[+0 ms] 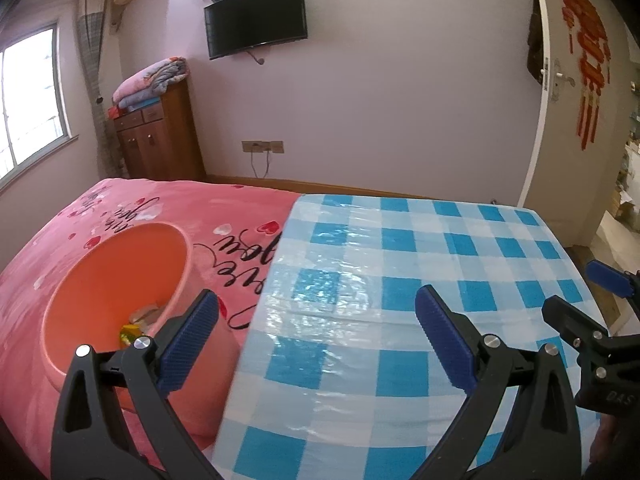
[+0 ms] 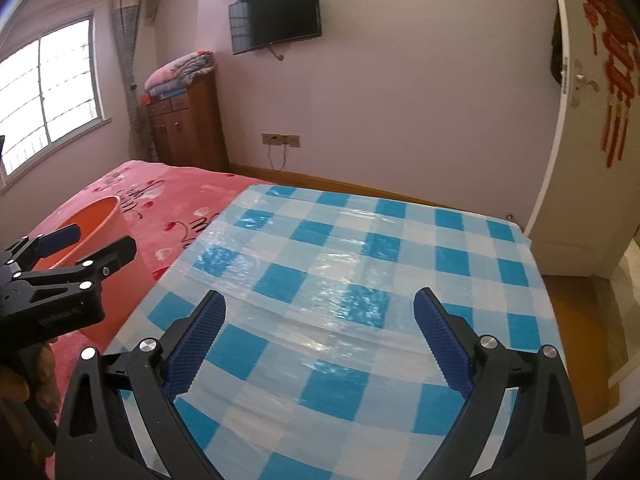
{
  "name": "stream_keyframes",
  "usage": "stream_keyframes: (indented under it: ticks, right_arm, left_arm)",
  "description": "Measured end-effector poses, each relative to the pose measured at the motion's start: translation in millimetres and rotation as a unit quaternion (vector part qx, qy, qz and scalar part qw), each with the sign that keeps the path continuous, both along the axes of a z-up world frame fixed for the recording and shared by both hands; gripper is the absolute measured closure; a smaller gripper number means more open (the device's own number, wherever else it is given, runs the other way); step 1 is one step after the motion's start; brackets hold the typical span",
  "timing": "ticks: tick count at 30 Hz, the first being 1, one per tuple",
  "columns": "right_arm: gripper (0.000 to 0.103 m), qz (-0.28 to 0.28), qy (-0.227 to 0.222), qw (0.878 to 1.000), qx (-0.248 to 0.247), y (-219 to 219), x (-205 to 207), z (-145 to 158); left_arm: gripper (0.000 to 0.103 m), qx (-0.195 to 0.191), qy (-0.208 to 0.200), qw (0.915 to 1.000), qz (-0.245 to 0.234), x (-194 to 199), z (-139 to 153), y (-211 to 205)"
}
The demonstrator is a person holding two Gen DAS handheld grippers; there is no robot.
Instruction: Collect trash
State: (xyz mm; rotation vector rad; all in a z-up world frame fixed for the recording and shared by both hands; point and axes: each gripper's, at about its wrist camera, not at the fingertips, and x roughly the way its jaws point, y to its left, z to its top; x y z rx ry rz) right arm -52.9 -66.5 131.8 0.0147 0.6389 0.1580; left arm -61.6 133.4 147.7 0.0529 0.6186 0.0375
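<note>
Trash (image 1: 138,326) lies in the bin (image 1: 80,280); both grippers' jaws spread, empty.

A black television (image 1: 256,18) hung upper centre; folded blankets (image 1: 150,80) topped a wooden cabinet (image 1: 160,140) at left, beside a window (image 1: 28,100).

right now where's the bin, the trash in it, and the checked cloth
orange bin (image 1: 120,256), left wrist view, inner wall
trash (image 1: 134,330), left wrist view, yellow wrapper at the bottom
checked cloth (image 2: 360,248), right wrist view, middle of its top
</note>
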Motion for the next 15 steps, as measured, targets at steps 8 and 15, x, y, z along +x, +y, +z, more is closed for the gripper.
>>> stream_keyframes:
  ticks: [8, 15]
  right_arm:
    - [0.009, -0.032, -0.001, 0.999, -0.003, -29, -11, -6]
    - [0.009, -0.064, 0.002, 0.998, -0.005, -54, -20, -15]
  left_arm:
    - [0.004, -0.005, 0.001, 0.9997, -0.025, 2, -6, -25]
    - [0.004, -0.01, 0.002, 0.9988, -0.048, 1, -12, -49]
